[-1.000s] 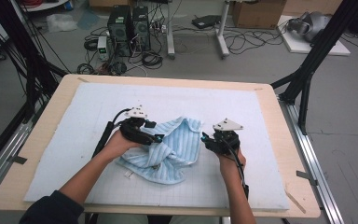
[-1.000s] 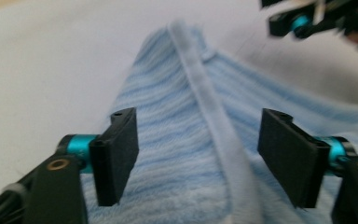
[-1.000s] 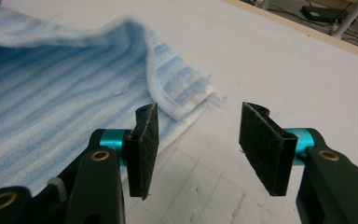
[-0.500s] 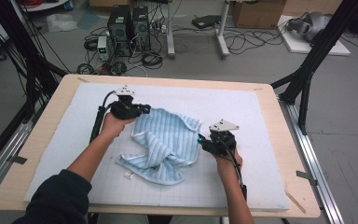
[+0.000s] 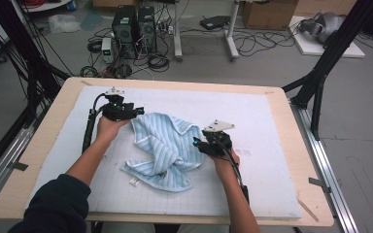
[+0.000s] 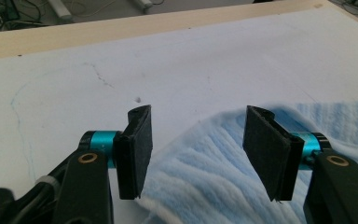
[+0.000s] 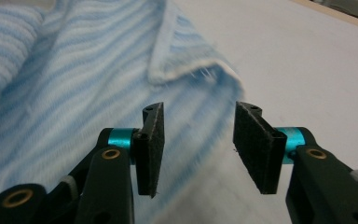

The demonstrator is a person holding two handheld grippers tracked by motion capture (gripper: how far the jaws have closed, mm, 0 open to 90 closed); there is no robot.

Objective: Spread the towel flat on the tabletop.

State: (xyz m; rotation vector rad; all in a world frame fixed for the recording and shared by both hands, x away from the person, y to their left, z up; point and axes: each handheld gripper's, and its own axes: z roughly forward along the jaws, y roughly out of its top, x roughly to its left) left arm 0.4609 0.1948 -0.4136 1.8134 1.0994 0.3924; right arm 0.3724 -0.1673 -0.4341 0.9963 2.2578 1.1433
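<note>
Left gripper (image 5: pixel 137 111) carried far-left, towel (image 5: pixel 167 148) corner pulled out, fingers reopening, empty; right gripper (image 5: pixel 197 145) fingers spread, closing. Towel remains crumpled.

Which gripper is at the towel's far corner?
The left gripper, at the towel's far corner, jaws just reopened, nothing pinched. The right gripper sits at the towel's near right edge.
</note>
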